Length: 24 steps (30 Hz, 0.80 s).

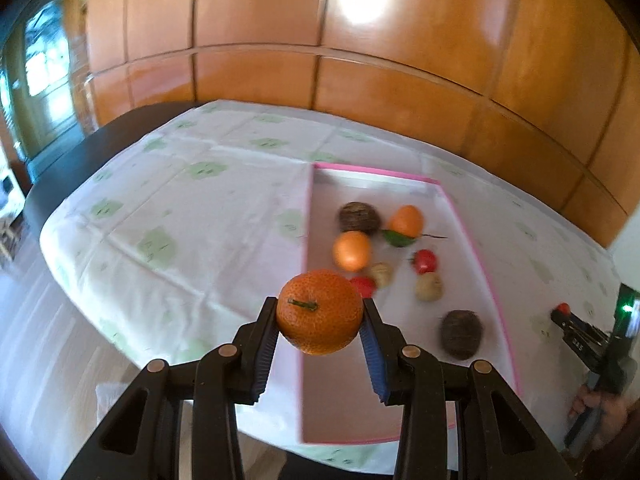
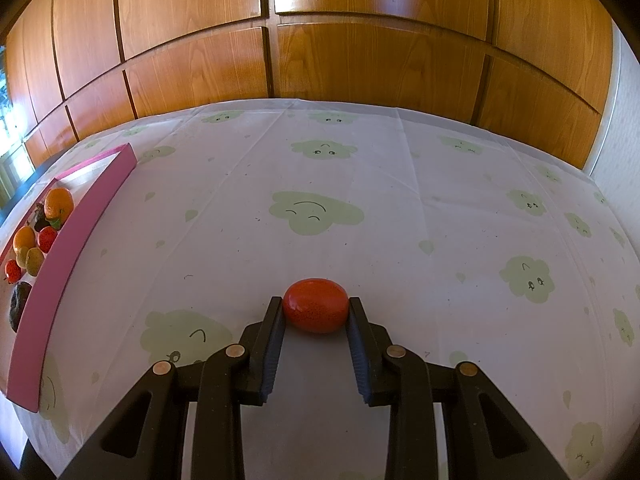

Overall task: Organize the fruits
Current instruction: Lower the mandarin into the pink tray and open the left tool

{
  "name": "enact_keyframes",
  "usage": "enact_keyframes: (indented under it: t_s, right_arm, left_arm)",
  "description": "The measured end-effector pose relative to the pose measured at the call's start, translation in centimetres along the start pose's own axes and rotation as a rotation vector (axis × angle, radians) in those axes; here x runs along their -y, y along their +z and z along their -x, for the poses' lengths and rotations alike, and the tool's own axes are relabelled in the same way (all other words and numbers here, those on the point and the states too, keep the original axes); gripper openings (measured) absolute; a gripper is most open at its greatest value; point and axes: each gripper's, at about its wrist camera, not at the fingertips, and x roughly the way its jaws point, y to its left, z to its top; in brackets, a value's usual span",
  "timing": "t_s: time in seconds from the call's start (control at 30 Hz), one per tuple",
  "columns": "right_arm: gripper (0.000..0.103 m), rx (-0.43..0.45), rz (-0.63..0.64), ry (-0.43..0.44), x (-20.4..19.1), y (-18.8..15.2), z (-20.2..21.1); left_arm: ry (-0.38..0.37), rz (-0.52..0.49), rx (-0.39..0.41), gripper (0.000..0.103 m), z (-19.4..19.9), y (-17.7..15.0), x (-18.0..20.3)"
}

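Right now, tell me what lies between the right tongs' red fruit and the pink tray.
Nothing: in the right wrist view only bare tablecloth separates red fruit and pink tray.

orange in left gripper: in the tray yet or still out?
Out. The orange is clamped between the left gripper pads, held in the air at the near left edge of the pink tray, not resting inside.

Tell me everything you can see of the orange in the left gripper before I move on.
The orange is round, deep orange, with pitted peel and a short green stem stub facing the camera. It looks whole and unmarked. The left gripper is shut on it, one blue ribbed pad pressing each side, nothing else touching it. It hangs in the air over the near left edge of the pink-rimmed tray, not yet set down among the fruit lying there.
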Motion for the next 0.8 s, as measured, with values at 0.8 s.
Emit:
enact_keyframes:
  t_s: [0.8]
  right_arm:
    - [0.031,0.004,-0.002,0.002,0.0,0.0,0.1]
  left_arm:
    - [-0.036,-0.073,-0.082,0.042,-4.7,-0.3,4.2]
